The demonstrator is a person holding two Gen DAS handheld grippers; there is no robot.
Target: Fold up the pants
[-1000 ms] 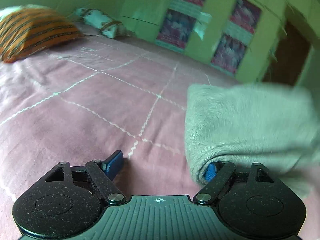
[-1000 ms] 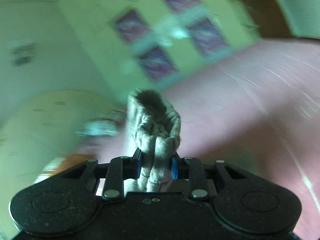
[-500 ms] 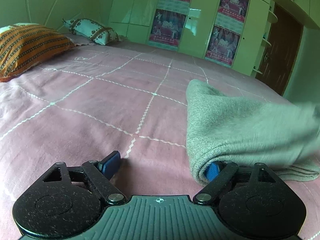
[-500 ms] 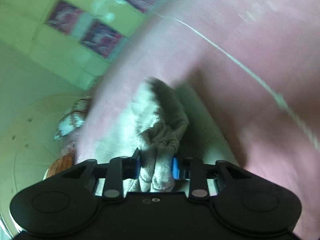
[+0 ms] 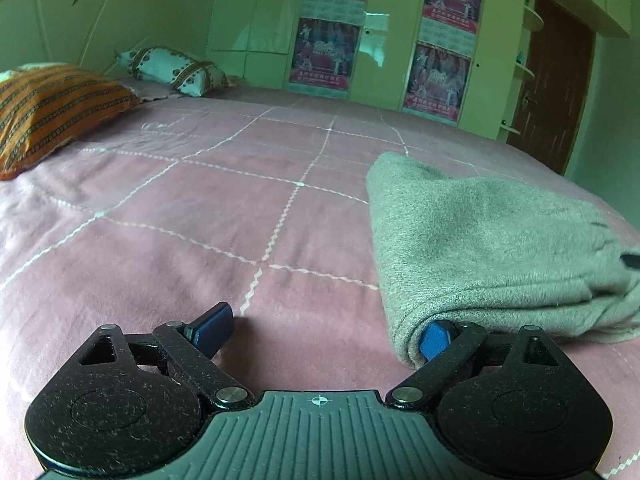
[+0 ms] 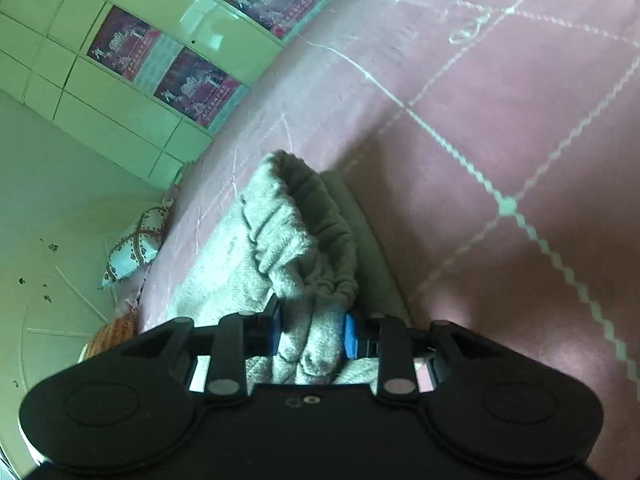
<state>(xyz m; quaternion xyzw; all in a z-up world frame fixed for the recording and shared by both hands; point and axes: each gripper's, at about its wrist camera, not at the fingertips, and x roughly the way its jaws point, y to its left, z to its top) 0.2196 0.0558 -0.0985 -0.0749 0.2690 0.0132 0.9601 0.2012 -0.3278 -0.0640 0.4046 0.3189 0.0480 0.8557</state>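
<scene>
Pants (image 5: 492, 248), grey and fleecy, folded into a thick stack on the pink quilted bed (image 5: 200, 232), lying toward its right side in the left wrist view, well apart from the pillows at the head end. Same pants (image 6: 296, 240) bunched and ribbed at the waistband in the right wrist view, resting on the bed (image 6: 500, 120) near the edge that faces the cupboards. Green cupboard wall (image 5: 396, 40) with four posters behind the far edge of the bed; brown door (image 5: 552, 80) to its right. Orange striped pillow (image 5: 52, 112) at the head end, white patterned pillow (image 5: 176, 70) just beyond it. Left gripper (image 5: 322, 330) low over the bed, jaws spread wide, right blue fingertip tucked against the folded near corner of the pants, left fingertip on bare quilt. Right gripper (image 6: 310, 332) with jaws pinching the gathered waistband.
</scene>
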